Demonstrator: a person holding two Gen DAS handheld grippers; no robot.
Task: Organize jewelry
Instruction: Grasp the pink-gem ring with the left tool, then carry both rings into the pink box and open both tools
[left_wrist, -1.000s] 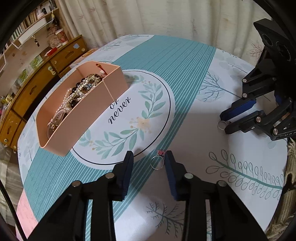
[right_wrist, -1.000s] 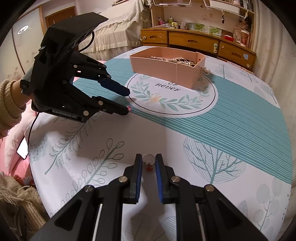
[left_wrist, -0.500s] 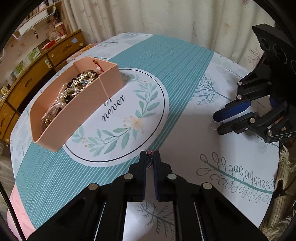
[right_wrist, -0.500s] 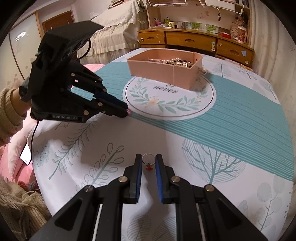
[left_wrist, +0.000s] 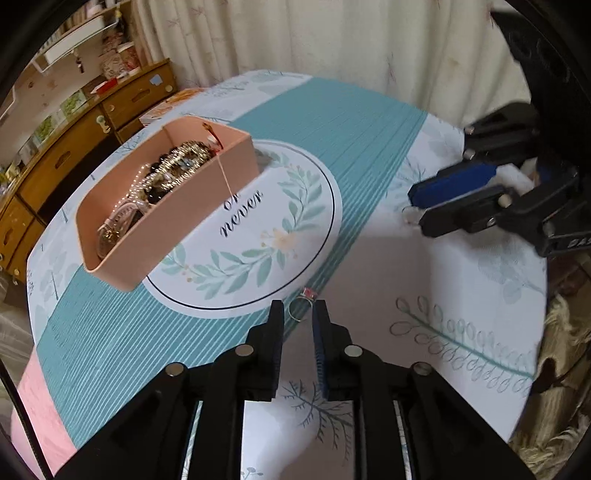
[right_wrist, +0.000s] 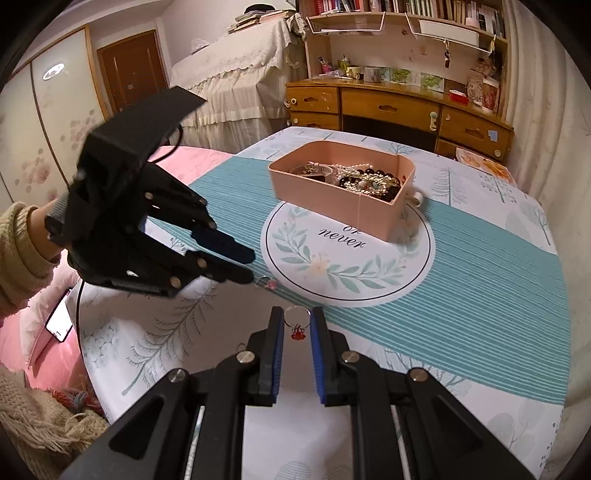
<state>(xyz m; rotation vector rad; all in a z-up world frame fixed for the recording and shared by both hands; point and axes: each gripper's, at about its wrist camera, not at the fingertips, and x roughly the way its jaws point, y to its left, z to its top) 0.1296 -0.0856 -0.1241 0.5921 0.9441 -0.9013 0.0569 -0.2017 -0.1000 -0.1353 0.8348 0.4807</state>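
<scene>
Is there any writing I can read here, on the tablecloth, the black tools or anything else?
"never": on the tablecloth, in the round leaf wreath beside the pink box.
"or" or "on" above it: half hidden by the box, unclear.
"DAS...": on the right gripper, cut off at the picture's edge.
Book spines on the shelf: too small to read.

The tablecloth is white with teal stripes, pale tree prints and a leaf wreath. The box is salmon pink. Both black grippers carry blue pads; 1 ring has a red charm.
</scene>
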